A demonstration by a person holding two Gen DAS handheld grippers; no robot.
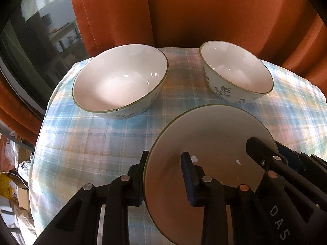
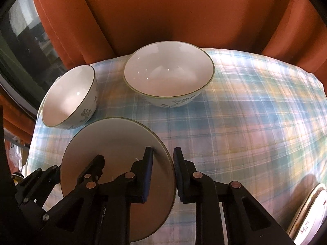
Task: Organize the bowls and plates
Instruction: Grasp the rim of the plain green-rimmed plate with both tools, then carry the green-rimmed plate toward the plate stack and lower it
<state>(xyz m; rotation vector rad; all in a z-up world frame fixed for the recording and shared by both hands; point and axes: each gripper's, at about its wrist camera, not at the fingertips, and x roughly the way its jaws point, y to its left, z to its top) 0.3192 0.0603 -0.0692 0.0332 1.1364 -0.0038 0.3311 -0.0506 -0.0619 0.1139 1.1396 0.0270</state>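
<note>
A white plate (image 1: 210, 143) with a green rim is held above the plaid tablecloth (image 1: 85, 134). My left gripper (image 1: 164, 173) is shut on its left edge, one finger over and one under. My right gripper (image 2: 163, 167) is shut on its right edge (image 2: 122, 138); it shows in the left wrist view (image 1: 263, 155) too. Two white bowls with blue flower prints stand behind the plate: a large one (image 1: 120, 79) at the left and a smaller one (image 1: 237, 71) at the right. In the right wrist view the large bowl (image 2: 67, 98) is left and the smaller bowl (image 2: 169, 75) is centre.
Orange curtains (image 1: 184, 10) hang behind the table, with a dark window (image 1: 36, 36) at the left. Another patterned dish (image 2: 308, 216) lies at the table's near right edge. Bags and boxes (image 1: 14, 175) lie on the floor to the left.
</note>
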